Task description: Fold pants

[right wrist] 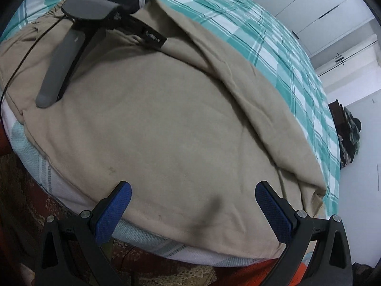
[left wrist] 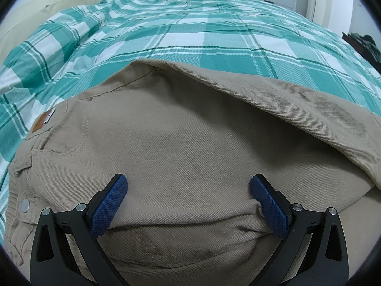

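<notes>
Tan pants [left wrist: 190,138] lie on a bed, folded lengthwise with one leg over the other. The waistband with a brown leather patch [left wrist: 39,125] and a metal button [left wrist: 25,206] is at the left in the left wrist view. My left gripper [left wrist: 188,186] is open just above the seat area; a fabric ridge runs between its blue pads [left wrist: 109,205]. In the right wrist view the pants [right wrist: 178,119] fill the middle. My right gripper [right wrist: 193,193] is open above the leg near the bed's front edge. The left gripper's body [right wrist: 78,23] shows at the upper left, over the waist end.
The green and white plaid bedspread [left wrist: 214,33] stretches far behind the pants. A cream pillow [left wrist: 47,2] is at the back left. The mattress edge [right wrist: 152,240] and a red patterned rug [right wrist: 28,202] lie below. Dark clothes [right wrist: 350,133] pile by the right wall.
</notes>
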The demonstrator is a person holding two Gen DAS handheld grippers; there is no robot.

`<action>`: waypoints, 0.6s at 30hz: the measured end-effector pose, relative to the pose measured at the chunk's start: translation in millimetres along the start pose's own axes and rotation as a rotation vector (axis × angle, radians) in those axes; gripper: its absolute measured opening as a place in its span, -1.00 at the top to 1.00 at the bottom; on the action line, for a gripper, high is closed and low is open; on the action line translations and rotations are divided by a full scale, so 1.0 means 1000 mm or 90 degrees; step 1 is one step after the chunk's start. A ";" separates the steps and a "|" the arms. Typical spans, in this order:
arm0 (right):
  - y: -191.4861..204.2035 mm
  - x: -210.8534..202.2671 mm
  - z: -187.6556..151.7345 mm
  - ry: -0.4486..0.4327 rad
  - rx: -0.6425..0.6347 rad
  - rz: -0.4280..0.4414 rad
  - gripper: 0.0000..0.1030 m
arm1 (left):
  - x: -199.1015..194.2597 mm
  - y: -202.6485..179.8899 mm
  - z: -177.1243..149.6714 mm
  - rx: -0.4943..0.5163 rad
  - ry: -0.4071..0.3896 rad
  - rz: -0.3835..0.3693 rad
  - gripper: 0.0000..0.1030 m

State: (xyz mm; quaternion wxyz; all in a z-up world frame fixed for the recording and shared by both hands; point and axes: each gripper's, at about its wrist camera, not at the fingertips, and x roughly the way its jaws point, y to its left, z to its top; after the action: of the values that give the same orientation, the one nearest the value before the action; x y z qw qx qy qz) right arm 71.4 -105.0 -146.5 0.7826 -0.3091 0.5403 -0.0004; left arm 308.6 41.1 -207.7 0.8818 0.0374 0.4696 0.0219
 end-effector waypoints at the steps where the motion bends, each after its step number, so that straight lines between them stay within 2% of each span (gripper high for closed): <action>1: 0.000 0.000 -0.002 0.001 0.005 0.002 -0.99 | 0.000 0.000 0.000 0.000 0.000 0.000 -0.99; 18: -0.007 0.007 -0.011 -0.003 0.060 0.034 -0.99 | 0.000 0.000 0.000 0.000 0.000 0.000 -0.99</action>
State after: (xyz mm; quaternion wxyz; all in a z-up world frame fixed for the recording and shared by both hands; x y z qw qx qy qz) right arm 67.5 -118.5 -151.2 0.7972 -0.2573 0.5461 -0.0040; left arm 308.8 40.9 -207.7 0.8817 0.0373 0.4697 0.0218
